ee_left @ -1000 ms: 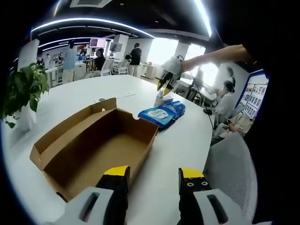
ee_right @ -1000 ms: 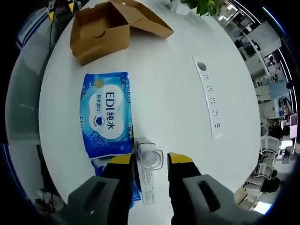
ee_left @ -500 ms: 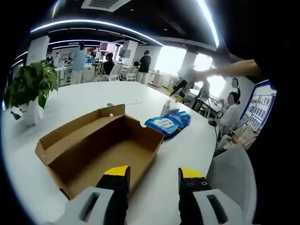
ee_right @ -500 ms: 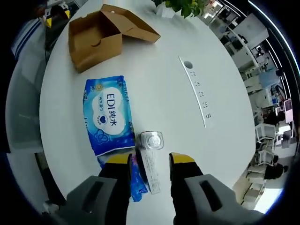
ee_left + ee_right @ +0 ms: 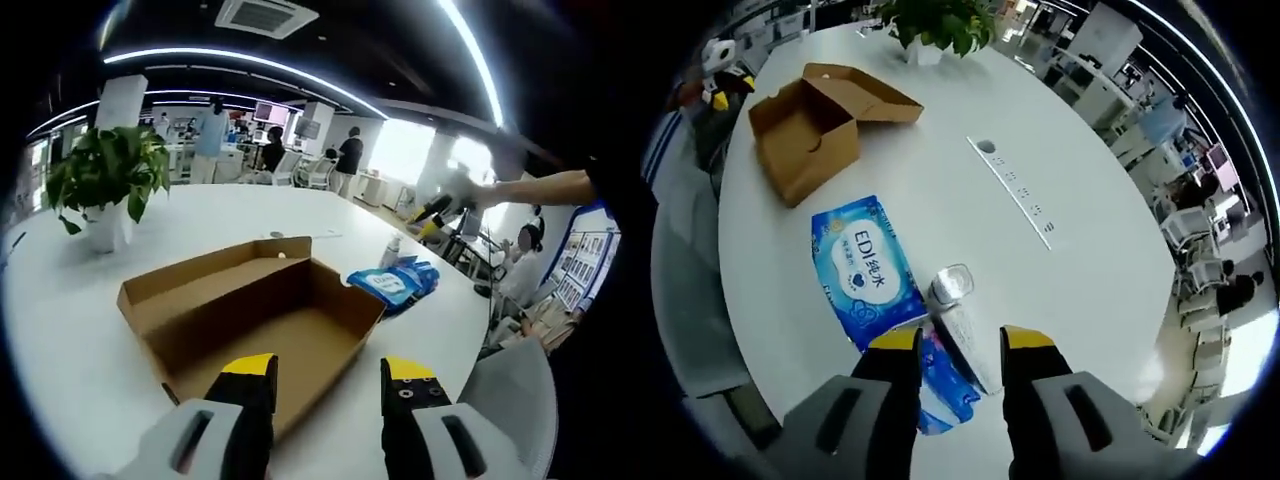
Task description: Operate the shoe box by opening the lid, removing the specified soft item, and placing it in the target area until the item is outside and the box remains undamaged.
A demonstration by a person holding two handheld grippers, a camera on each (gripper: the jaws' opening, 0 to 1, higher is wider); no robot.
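Shoe box: an open brown cardboard shoe box [image 5: 255,320] lies on the white oval table [image 5: 60,330]; its inside shows bare cardboard, and its lid flap [image 5: 875,98] is folded out flat on the far side, seen in the right gripper view.
Soft item: a blue plastic pack of wet wipes [image 5: 865,272] with white lettering lies flat on the table outside the shoe box, near its short end but apart from it; in the left gripper view it sits beyond the box's right corner [image 5: 392,284].
Second pack: another blue soft pack [image 5: 945,375] lies partly under the wet wipes pack, on the side away from the shoe box.
Bottle: a small clear plastic bottle [image 5: 958,310] lies just beside the wet wipes pack, on the side away from the shoe box.
Plant: a green leafy plant in a white pot [image 5: 105,185] stands on the table beyond the shoe box's lid side.
Left gripper [image 5: 328,375]: released, jaws apart and holding nothing, above the near edge of the shoe box.
Right gripper [image 5: 960,340]: released, jaws apart and holding nothing, raised above the bottle and the second pack.
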